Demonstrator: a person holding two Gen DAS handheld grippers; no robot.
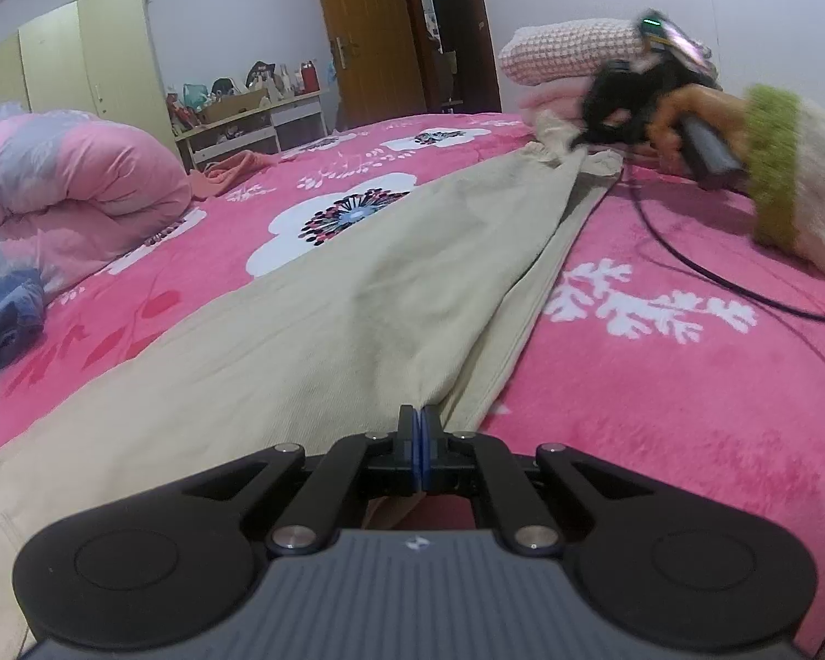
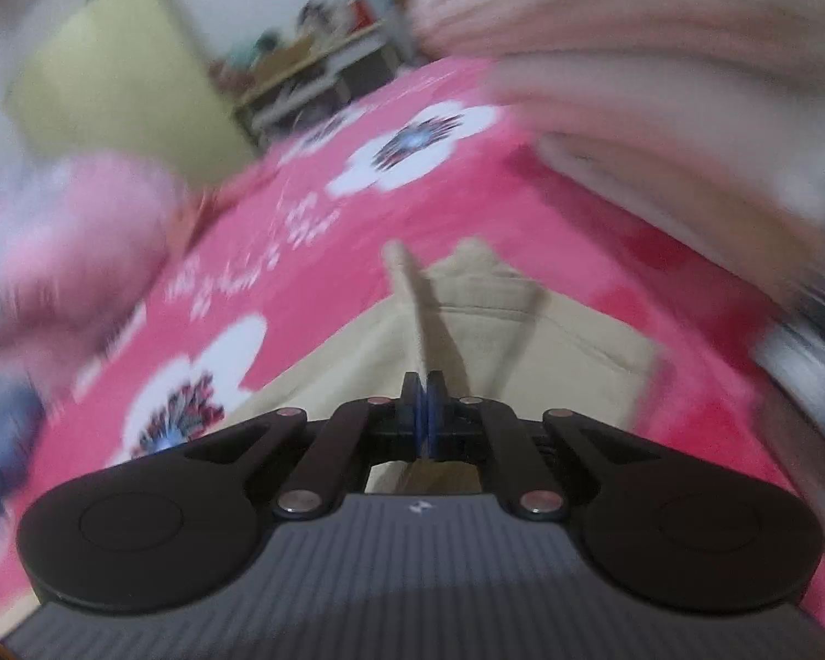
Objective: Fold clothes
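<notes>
Both grippers pinch beige trousers on the bed

The left gripper (image 1: 422,423) and right gripper (image 2: 428,391) have jaws closed on the trousers (image 1: 324,297), spread toward 1 o'clock across the pink bed (image 1: 660,385); folding looks barely begun.

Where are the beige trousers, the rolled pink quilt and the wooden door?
beige trousers (image 1: 313,319), left wrist view, middle of the spread cloth.
rolled pink quilt (image 1: 66,176), left wrist view, its rounded front.
wooden door (image 1: 368,27), left wrist view, centre panel.
</notes>
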